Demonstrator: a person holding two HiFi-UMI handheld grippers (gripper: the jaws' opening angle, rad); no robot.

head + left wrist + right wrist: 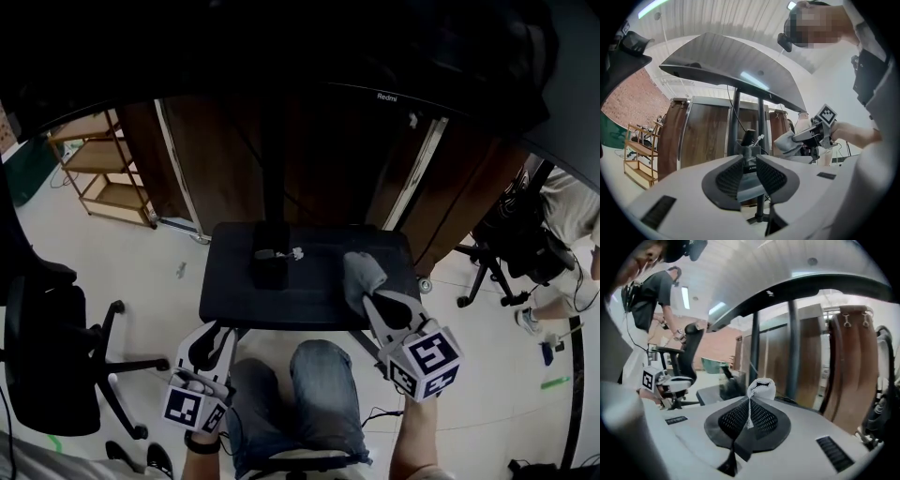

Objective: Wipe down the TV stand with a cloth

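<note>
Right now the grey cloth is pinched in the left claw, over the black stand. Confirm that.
Wrong claw. The grey cloth is pinched in the right claw, as the right gripper view shows; the left claw stands open and empty. The head view puts the cloth over the black stand.

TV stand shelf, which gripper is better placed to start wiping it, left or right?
Right, I'd judge. The right gripper is shut on the cloth, which is already over the right side of the black shelf. The left gripper is open, empty, and off the shelf's near edge.
</note>
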